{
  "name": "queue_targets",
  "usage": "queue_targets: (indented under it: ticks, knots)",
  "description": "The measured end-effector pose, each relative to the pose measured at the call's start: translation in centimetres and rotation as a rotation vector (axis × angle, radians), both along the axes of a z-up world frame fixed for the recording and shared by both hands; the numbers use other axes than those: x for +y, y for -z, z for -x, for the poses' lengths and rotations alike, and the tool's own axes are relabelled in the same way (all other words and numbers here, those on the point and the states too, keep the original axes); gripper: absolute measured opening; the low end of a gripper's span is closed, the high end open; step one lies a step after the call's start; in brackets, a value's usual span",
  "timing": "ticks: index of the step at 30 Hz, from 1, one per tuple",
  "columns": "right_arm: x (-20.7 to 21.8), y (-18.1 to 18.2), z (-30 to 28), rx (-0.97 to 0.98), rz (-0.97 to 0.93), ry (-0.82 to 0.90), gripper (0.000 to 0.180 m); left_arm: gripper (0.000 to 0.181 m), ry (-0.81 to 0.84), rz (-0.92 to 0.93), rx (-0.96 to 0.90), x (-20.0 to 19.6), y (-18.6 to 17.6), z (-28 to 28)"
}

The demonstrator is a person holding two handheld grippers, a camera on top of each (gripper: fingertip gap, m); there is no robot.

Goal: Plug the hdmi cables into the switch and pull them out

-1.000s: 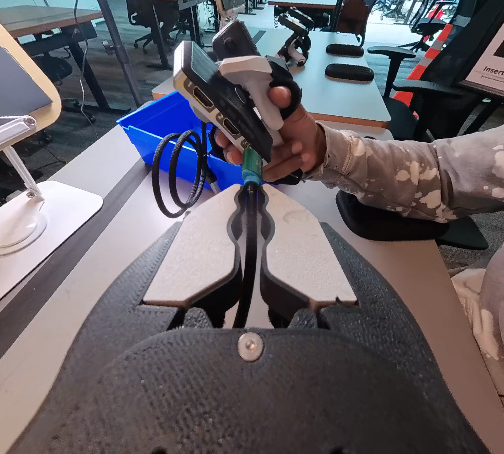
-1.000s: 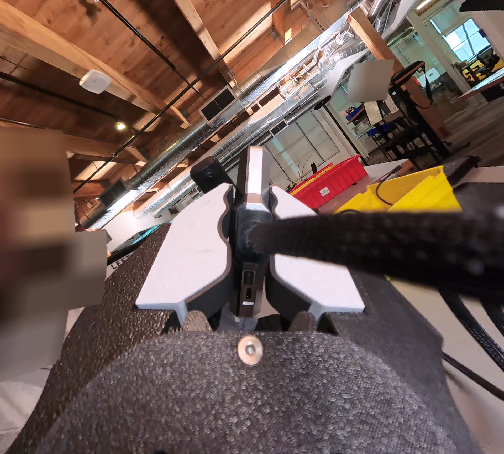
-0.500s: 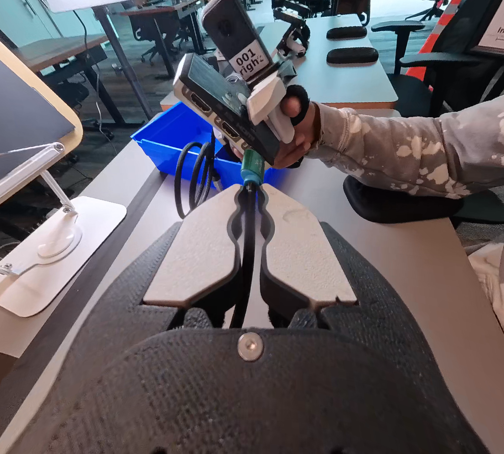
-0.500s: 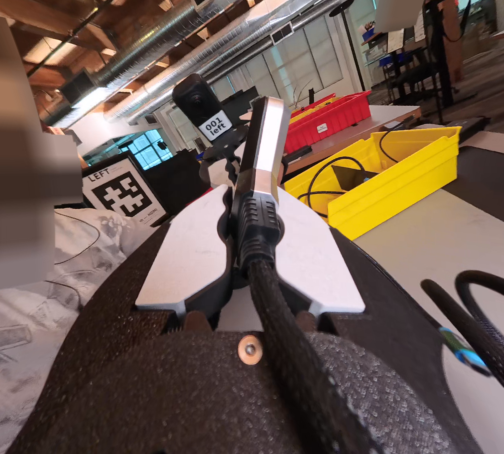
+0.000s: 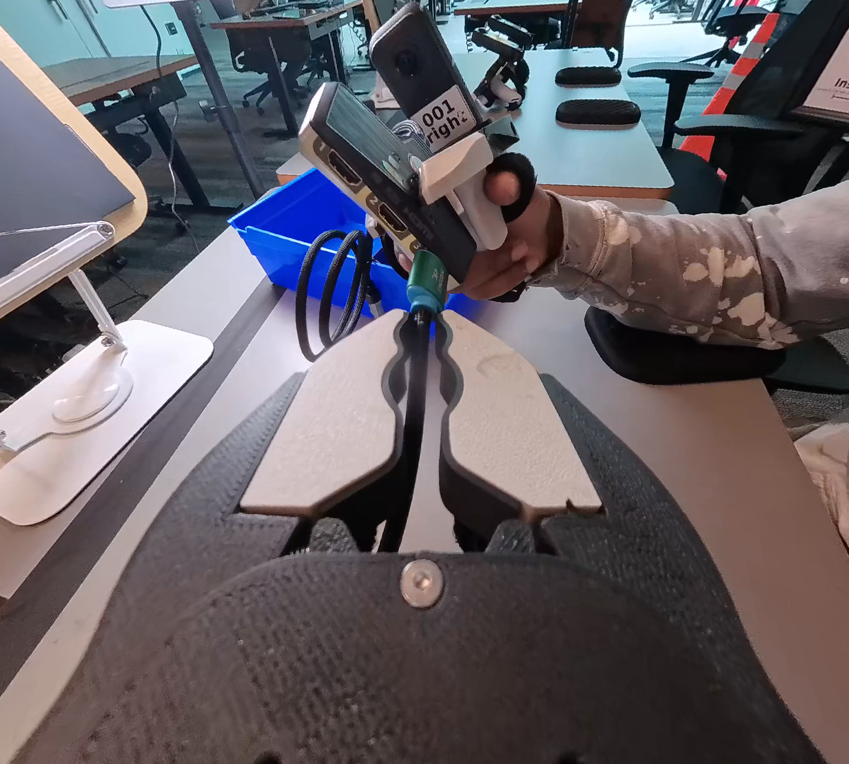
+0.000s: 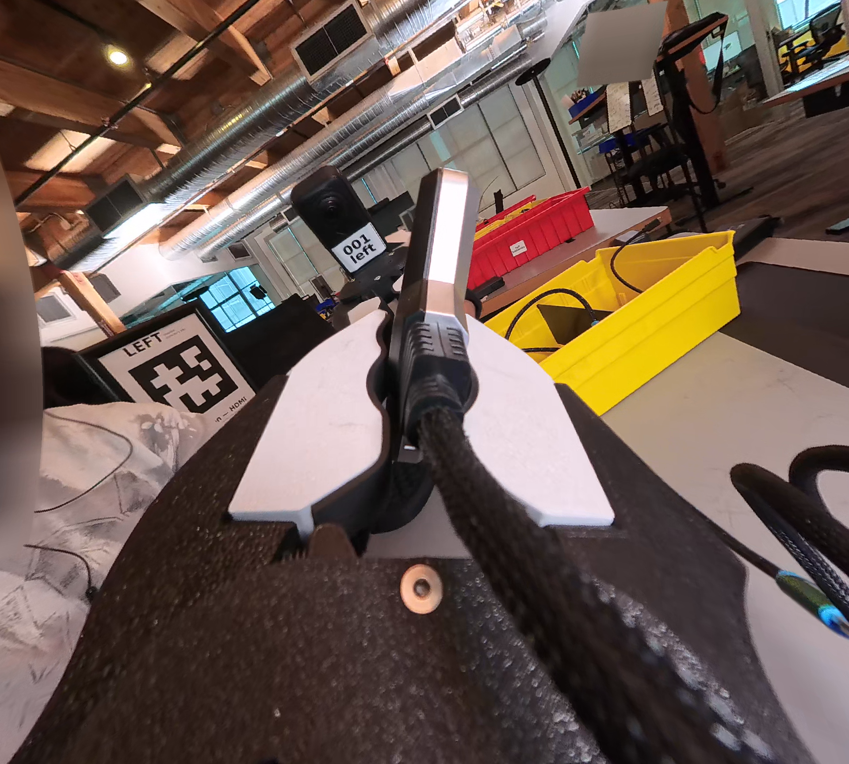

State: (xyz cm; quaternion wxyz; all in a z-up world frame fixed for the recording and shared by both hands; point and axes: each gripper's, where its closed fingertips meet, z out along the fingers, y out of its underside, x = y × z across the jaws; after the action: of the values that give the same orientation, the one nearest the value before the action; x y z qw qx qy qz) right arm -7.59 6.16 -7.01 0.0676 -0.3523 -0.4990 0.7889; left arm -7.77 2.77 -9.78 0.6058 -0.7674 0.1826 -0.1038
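My right gripper [image 6: 425, 328] is shut on the grey HDMI switch [image 6: 436, 264] and holds it up, tilted, above the table. A black plug [image 6: 436, 356] with a thick braided cable sits in the switch's near end and runs back over the gripper. In the left wrist view the switch [image 5: 367, 163] shows two empty ports. A green plug [image 5: 427, 278] sits in its lowest port. My left gripper [image 5: 420, 319] is shut on that plug's black cable [image 5: 416, 397], just behind the plug.
A blue bin [image 5: 298, 232] stands behind the switch, with cable loops [image 5: 331, 292] hanging at its edge. A laptop stand [image 5: 92, 374] is at left, a black pad [image 5: 680, 360] at right. A yellow bin [image 6: 643, 305] holds cables. Another green-tipped cable [image 6: 813, 604] lies by the right gripper.
The right gripper has tilted down from facing the ceiling and lifted the switch a little. The green plug stays in the port and my left gripper keeps its hold on the cable.
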Motion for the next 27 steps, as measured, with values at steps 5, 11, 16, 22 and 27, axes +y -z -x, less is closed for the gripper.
queue_targets:
  ticks: [5,11,16,22,27]
  knots:
    - [0.1,0.2,0.3,-0.011,-0.037,0.042,0.024,0.011,0.003,-0.005,-0.038,0.1,0.2,0.5]
    - [1.1,0.3,0.9,0.001,-0.042,0.102,0.025,0.015,-0.049,0.018,-0.045,0.9,0.1,1.5]
    - [2.2,0.3,0.5,0.008,-0.064,0.11,0.025,0.023,-0.089,0.005,-0.064,0.9,-0.7,2.4]
    - [1.8,1.5,-1.3,0.051,-0.28,0.032,0.026,0.024,-0.243,0.04,-0.125,-3.0,-1.4,8.0]
    - [2.2,1.3,-1.6,0.075,-0.276,0.034,0.026,0.024,-0.476,0.404,-0.083,-8.5,5.6,15.4]
